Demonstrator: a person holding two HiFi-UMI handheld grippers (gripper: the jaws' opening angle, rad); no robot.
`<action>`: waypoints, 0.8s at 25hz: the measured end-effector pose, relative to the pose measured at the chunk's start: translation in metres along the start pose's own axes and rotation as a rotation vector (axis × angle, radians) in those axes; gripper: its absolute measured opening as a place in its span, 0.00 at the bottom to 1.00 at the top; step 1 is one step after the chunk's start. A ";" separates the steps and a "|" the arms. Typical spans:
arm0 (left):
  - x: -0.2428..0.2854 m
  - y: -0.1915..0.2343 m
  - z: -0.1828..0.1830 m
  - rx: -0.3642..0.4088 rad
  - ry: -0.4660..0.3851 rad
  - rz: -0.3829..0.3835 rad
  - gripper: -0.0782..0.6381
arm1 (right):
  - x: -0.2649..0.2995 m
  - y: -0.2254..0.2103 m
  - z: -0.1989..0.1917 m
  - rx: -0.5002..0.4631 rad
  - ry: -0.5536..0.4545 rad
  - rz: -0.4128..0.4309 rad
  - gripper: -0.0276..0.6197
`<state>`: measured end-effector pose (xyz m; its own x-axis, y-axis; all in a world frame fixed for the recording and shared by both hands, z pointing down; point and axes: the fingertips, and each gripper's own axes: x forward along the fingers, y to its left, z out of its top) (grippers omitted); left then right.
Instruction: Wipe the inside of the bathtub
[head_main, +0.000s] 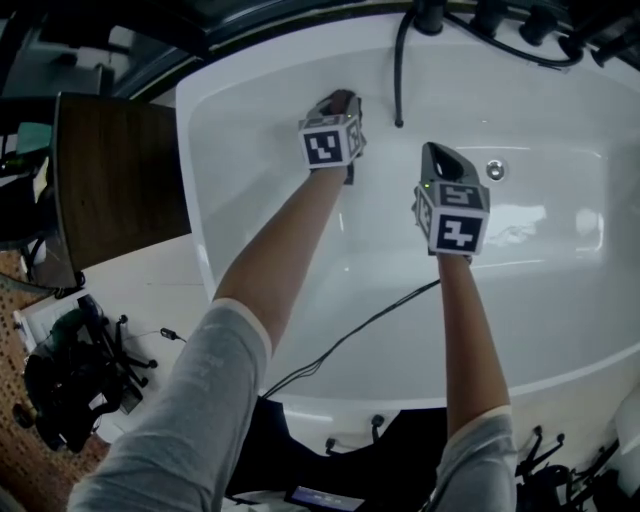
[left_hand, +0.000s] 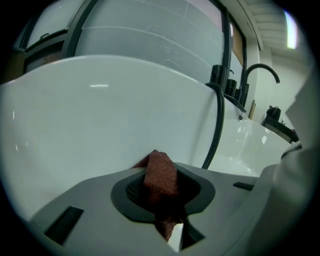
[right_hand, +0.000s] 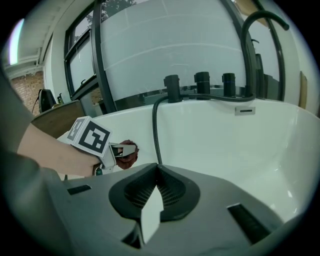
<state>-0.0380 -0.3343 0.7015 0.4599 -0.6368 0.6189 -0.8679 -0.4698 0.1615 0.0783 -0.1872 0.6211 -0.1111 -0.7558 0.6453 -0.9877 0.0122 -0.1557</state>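
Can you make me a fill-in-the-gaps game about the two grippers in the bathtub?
1. The left gripper is shut on a reddish-brown ____.
2. The right gripper is shut and holds ____.
3. Both grippers reach into the white ____.
4. The hose hanging down inside is coloured ____.

Missing words: cloth; nothing; bathtub; black.
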 end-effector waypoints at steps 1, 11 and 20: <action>-0.005 0.001 0.008 0.004 -0.003 0.007 0.23 | -0.006 0.001 0.003 -0.005 0.002 0.001 0.06; -0.044 0.012 0.070 0.029 -0.022 0.066 0.23 | -0.059 -0.007 0.054 -0.031 -0.018 -0.015 0.06; -0.082 0.014 0.114 0.041 -0.051 0.091 0.23 | -0.089 -0.003 0.083 -0.036 -0.030 -0.001 0.06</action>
<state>-0.0669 -0.3580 0.5655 0.3899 -0.7077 0.5892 -0.8983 -0.4332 0.0741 0.1008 -0.1742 0.5016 -0.1077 -0.7754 0.6222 -0.9912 0.0352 -0.1276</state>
